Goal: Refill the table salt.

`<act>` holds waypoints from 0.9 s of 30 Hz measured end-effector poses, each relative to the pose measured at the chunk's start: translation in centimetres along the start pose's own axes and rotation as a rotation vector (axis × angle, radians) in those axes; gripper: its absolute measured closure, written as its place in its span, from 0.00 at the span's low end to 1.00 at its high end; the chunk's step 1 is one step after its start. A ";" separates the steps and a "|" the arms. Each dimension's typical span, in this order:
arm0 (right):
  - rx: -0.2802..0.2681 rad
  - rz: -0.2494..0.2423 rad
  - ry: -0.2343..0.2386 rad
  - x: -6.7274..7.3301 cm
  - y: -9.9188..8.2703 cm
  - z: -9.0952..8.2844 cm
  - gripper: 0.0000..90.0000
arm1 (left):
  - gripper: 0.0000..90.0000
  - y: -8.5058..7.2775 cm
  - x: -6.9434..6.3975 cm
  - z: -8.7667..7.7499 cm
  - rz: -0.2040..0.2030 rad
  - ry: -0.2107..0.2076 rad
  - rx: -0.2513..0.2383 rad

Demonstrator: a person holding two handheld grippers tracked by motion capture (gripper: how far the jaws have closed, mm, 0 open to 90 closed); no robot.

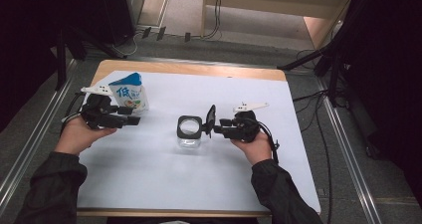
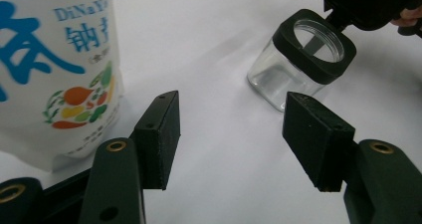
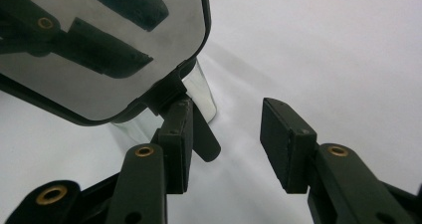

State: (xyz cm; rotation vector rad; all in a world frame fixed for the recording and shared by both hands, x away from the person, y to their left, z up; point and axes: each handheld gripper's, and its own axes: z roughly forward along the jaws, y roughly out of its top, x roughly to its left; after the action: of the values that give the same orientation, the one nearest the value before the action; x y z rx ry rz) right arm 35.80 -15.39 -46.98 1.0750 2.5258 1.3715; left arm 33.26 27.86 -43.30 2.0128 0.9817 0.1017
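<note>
— White sheeting covers the wooden table [image 1: 164,67], with dark floor and cables beyond it. What sits by the left gripper [image 1: 130,120]?

— Its jaws stand apart with nothing between them. Just to the far left of that claw stands a white pouch [image 1: 130,91] printed in blue, upright and, as far as I can tell, untouched; I judge it is parked there within easy reach for filling the jar.

— And ahead of that claw?

— The glass jar [image 1: 189,134] with its black square collar, mouth open, standing well apart from the left claw's tips, toward the right one.

— Why is the lid [image 1: 211,119] upright?

— It is hinged to the jar and tipped back. The right gripper [image 1: 217,130] comes in beside it with its pads spread; one pad [image 3: 179,134] lies against the lid's hinge tab, the other is off it, so it props rather than clamps. That likely keeps the mouth clear.
</note>
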 end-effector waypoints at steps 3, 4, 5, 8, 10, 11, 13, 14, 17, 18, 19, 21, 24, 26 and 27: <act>0.002 -0.002 0.001 0.0 0.1 0.1 0.65 | 0.46 -0.2 0.6 -0.3 -0.010 0.017 -0.005; 0.002 -0.004 0.002 0.0 0.1 0.2 0.65 | 0.46 -0.3 0.7 -0.4 -0.012 0.025 -0.006; 0.002 -0.005 0.001 0.0 0.1 0.2 0.65 | 0.46 -0.3 1.0 -0.5 -0.012 0.026 -0.007; 0.008 -0.008 0.003 0.0 0.1 0.4 0.65 | 0.45 -0.6 1.6 -0.8 -0.032 0.040 -0.012; 0.011 -0.007 0.004 0.0 0.1 0.5 0.65 | 0.45 -0.7 2.0 -0.9 -0.035 0.043 -0.014; 0.012 -0.007 0.003 0.0 0.1 0.5 0.65 | 0.45 -0.7 2.2 -0.9 -0.037 0.043 -0.018; 0.013 -0.004 0.000 0.0 0.1 0.5 0.65 | 0.45 -0.8 2.6 -1.0 -0.039 0.050 -0.017; 0.011 -0.006 -0.004 0.0 0.0 0.4 0.65 | 0.45 -0.9 2.8 -1.0 -0.039 0.054 -0.015; 0.014 -0.003 -0.005 -0.1 0.0 0.4 0.65 | 0.45 -1.0 3.4 -1.2 -0.039 0.062 -0.015; 0.015 -0.004 -0.009 -0.1 -0.1 0.4 0.65 | 0.45 -1.0 3.7 -1.2 -0.042 0.063 -0.019; 0.017 0.001 -0.008 0.0 -0.1 0.3 0.65 | 0.45 -1.0 3.9 -1.3 -0.051 0.062 -0.027; 0.024 0.001 -0.005 0.1 -0.2 0.4 0.65 | 0.46 -1.1 4.5 -1.3 -0.069 0.058 -0.034; 0.035 -0.004 -0.011 0.2 -0.4 0.5 0.65 | 0.46 -1.1 5.3 -1.3 -0.081 0.079 -0.026; 0.032 -0.003 -0.011 0.3 -0.4 0.4 0.65 | 0.46 -1.1 5.7 -1.5 -0.089 0.092 -0.029; 0.032 -0.002 -0.010 0.3 -0.4 0.3 0.64 | 0.46 -1.1 6.0 -1.6 -0.089 0.096 -0.028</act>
State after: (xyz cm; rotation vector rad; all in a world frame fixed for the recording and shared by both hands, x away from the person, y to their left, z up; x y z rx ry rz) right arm 35.48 -15.14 -47.43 1.0817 2.5496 1.3260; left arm 36.04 33.28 -44.75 1.9508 1.1234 0.1642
